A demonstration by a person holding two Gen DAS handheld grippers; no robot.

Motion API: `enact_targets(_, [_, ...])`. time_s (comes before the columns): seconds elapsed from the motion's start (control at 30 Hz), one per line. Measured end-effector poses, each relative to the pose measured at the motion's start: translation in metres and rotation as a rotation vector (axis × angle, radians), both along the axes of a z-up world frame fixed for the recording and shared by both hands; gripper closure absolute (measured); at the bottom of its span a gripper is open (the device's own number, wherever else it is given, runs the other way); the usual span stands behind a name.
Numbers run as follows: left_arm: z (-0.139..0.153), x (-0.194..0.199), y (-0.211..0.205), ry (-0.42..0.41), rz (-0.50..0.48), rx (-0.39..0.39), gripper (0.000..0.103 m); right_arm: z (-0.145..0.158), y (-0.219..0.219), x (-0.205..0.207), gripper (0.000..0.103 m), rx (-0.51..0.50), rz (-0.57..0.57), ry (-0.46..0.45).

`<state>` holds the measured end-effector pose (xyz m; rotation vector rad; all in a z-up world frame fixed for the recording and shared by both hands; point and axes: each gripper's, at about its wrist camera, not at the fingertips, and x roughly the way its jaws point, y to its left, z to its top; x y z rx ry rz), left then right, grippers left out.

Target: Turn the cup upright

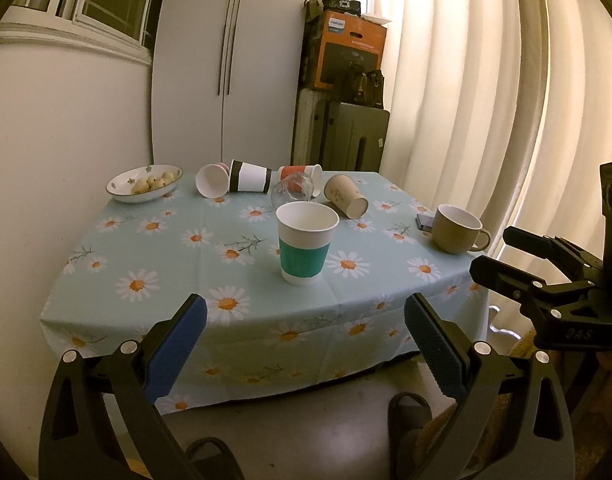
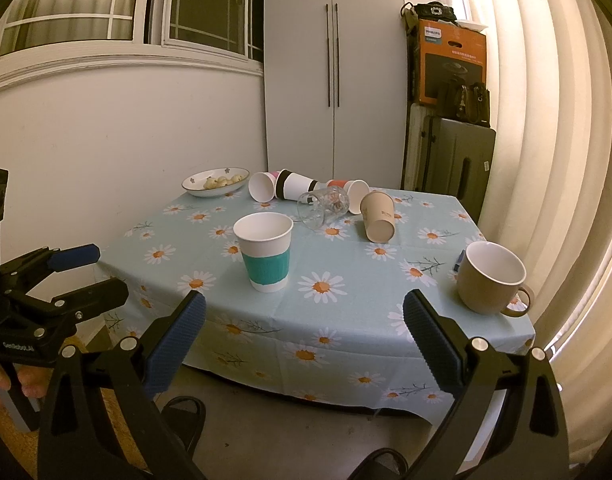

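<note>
A white paper cup with a teal band stands upright mid-table. Behind it several cups lie on their sides: a pink-bottomed white cup, a black-and-white cup, a clear glass, a red-and-white cup and a tan paper cup. A tan mug stands upright at the right. My left gripper and right gripper are open and empty, held off the table's near edge.
A bowl of small round food sits at the back left. The table has a daisy-print cloth. A small dark object lies by the mug. Wardrobe, suitcase, boxes and curtains stand behind. Slippers lie on the floor below.
</note>
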<state>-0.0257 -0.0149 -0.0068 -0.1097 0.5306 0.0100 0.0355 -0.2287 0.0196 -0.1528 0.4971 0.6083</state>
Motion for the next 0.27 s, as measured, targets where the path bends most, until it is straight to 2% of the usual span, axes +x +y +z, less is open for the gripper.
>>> enact_targets(0.27, [0.0023,0.0014,-0.0004,0.003,-0.004,-0.003,0.006,-0.0002,-0.0005,0.0005,0.005,0.0,-0.002,0.002])
